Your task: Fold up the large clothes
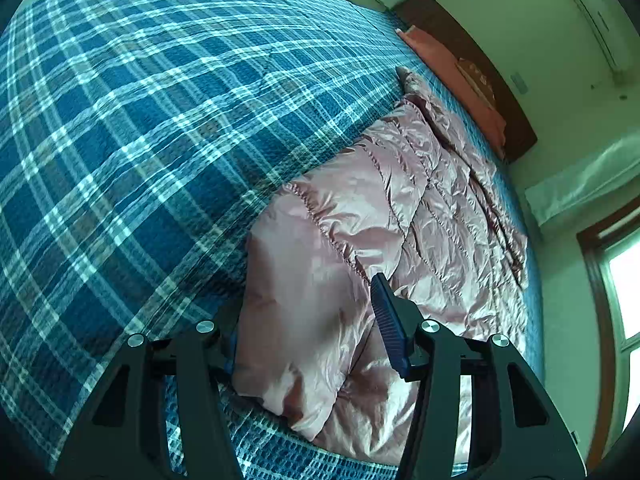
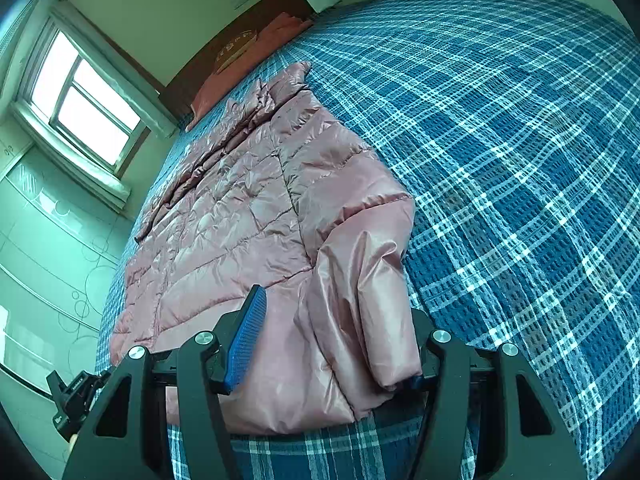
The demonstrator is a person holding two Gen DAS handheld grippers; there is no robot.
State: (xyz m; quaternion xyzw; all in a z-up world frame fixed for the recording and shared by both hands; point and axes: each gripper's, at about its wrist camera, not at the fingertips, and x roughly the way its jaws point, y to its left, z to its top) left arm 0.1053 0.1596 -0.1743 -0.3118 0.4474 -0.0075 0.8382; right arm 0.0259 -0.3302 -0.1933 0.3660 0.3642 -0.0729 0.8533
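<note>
A pink quilted puffer jacket (image 1: 400,216) is lying flat on a blue plaid bedspread (image 1: 140,140), its long axis running from the near edge of the bed away toward the dark wooden headboard (image 2: 208,64), collar end pointing at the headboard and hem nearest the cameras. The left gripper (image 1: 312,332) is straddling one near corner of the hem, fabric bunching between its blue pads, though whether they are pressing on it cannot be told. The right gripper (image 2: 332,352) is straddling the other corner, where a sleeve (image 2: 368,292) is lying folded along the side; its grip is equally unclear. No label on the jacket is readable.
</note>
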